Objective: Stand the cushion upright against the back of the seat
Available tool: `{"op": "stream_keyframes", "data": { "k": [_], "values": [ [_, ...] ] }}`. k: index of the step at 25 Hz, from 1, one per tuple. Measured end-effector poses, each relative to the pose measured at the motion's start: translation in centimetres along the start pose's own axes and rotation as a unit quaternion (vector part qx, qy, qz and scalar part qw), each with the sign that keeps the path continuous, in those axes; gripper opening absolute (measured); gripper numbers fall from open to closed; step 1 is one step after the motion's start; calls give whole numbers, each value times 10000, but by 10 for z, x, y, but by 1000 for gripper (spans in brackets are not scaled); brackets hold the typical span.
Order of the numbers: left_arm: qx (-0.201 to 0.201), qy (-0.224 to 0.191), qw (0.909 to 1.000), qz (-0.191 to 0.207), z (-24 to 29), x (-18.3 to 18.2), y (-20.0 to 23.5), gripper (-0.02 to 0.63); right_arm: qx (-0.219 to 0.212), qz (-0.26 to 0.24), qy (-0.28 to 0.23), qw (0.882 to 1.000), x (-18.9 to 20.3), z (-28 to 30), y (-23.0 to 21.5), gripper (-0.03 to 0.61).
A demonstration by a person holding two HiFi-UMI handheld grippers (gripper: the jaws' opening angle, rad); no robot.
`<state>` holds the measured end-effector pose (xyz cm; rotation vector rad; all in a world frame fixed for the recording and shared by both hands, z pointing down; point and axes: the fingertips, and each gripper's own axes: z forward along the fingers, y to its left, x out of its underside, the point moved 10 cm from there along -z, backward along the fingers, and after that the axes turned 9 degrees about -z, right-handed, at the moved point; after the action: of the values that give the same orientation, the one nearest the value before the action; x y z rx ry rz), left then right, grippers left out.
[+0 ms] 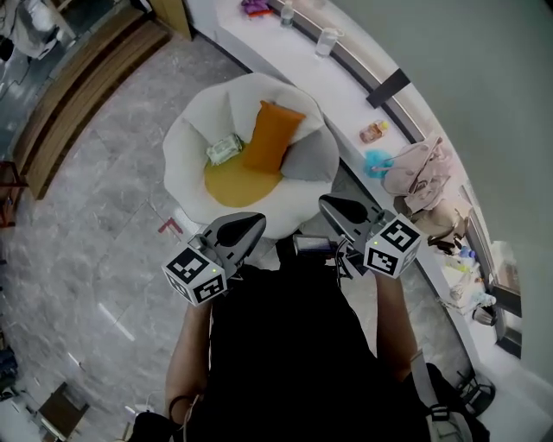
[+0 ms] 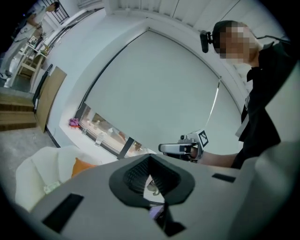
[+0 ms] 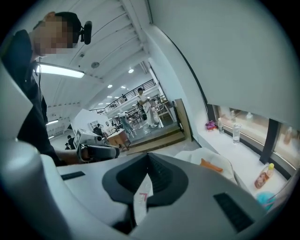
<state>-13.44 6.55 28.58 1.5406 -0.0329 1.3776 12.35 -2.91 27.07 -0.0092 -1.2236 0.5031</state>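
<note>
Seemingly finished | cushion (image 1: pixel 272 136) stood upright against seat (image 1: pixel 179 148) back | left tool (image 1: pixel 257 222), right tool (image 1: pixel 326 204) pressed together, empty | next: confirm it holds.

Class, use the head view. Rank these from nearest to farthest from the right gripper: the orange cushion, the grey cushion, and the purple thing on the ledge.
1. Grey cushion, on the right side of the chair, just ahead of the right gripper.
2. Orange cushion, in the chair's middle, left of the grey one.
3. Purple thing, on the ledge beyond the chair.
</note>
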Motion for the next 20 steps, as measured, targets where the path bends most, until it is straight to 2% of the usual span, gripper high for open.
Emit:
{"op": "stream_keyframes", "data": {
  "k": [5,11,15,20],
  "values": [
    [-329,100,9994,-31,-88,10,17,12,109,8,-104,9999,0,46,73,17],
    [-108,176,9997,-120,-181,26,24,12,338,87,-72,9994,7,90,171,17],
    [69,265,9996,-80,-217,40,23,12,467,144,52,9988,17,102,218,17],
    [524,528,9941,-791,-243,70,27,12,813,319,-11,9962,29,95,260,17]
  ]
}}
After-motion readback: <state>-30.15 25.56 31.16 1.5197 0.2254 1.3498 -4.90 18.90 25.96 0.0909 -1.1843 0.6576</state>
